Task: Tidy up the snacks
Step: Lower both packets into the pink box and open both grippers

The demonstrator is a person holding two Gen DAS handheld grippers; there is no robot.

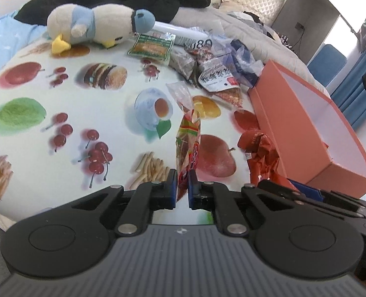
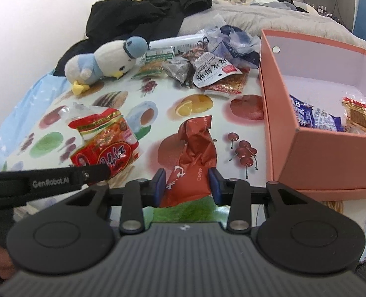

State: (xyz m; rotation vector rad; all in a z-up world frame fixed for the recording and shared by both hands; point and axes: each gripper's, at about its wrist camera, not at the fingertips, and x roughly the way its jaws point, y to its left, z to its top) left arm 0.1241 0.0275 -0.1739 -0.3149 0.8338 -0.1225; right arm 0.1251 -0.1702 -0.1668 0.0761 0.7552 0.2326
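My left gripper (image 1: 182, 173) is shut on the lower end of a red and white snack packet (image 1: 189, 138), which stands edge-on above the fruit-print cloth (image 1: 59, 94). The right wrist view shows the same packet (image 2: 103, 136) face-on at the left, held by the left gripper (image 2: 103, 170). My right gripper (image 2: 186, 173) is shut on an orange-red packet (image 2: 195, 143), its blue pads pressing both sides. That orange-red packet (image 1: 259, 153) also shows at the right of the left wrist view. The salmon box (image 2: 331, 158) stands open just right of it, with a blue packet (image 2: 314, 118) and a brown packet (image 2: 359, 113) inside.
A heap of loose snack packets (image 2: 207, 66) lies at the far side of the cloth, beside the box's far corner (image 1: 282, 128). A plush penguin (image 2: 103, 59) lies far left, with a black jacket (image 2: 146, 10) behind it. A grey blanket covers the bed beyond.
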